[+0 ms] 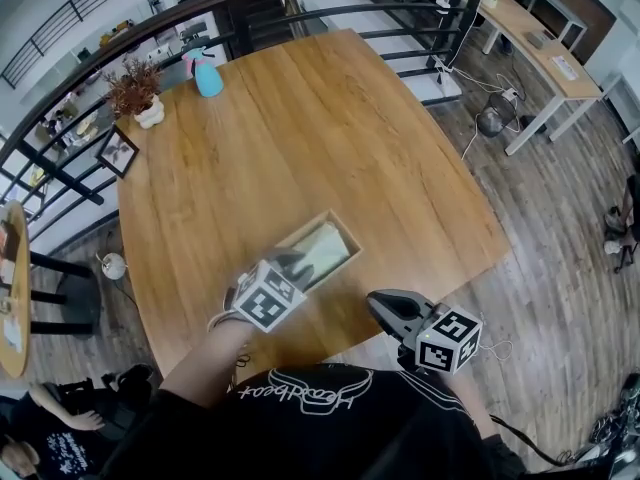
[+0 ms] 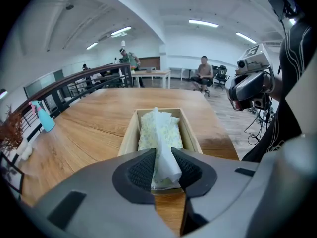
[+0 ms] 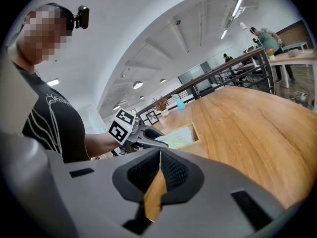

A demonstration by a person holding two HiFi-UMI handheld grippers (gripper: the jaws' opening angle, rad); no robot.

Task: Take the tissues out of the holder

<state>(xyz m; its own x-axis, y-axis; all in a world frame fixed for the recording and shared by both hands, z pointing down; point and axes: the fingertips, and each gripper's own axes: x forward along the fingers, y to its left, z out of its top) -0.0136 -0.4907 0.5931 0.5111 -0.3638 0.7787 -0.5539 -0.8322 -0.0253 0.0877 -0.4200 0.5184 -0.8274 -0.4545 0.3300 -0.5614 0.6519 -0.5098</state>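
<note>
A shallow wooden holder (image 1: 352, 236) lies near the table's front edge with a pale patterned tissue pack (image 1: 322, 250) inside it. In the left gripper view the holder (image 2: 128, 135) runs away from me, and a white tissue (image 2: 163, 150) stands up out of the pack. My left gripper (image 2: 164, 168) is at the holder's near end with both pads pinching that tissue. In the head view it (image 1: 297, 263) reaches over the holder's near end. My right gripper (image 1: 375, 303) hovers off the table's front edge, shut with nothing between its jaws (image 3: 159, 155).
A blue spray bottle (image 1: 205, 73), a potted dried plant (image 1: 135, 93) and a small picture frame (image 1: 117, 151) stand at the table's far left. A black railing (image 1: 60, 158) runs behind it. People sit and stand far across the room (image 2: 202, 72).
</note>
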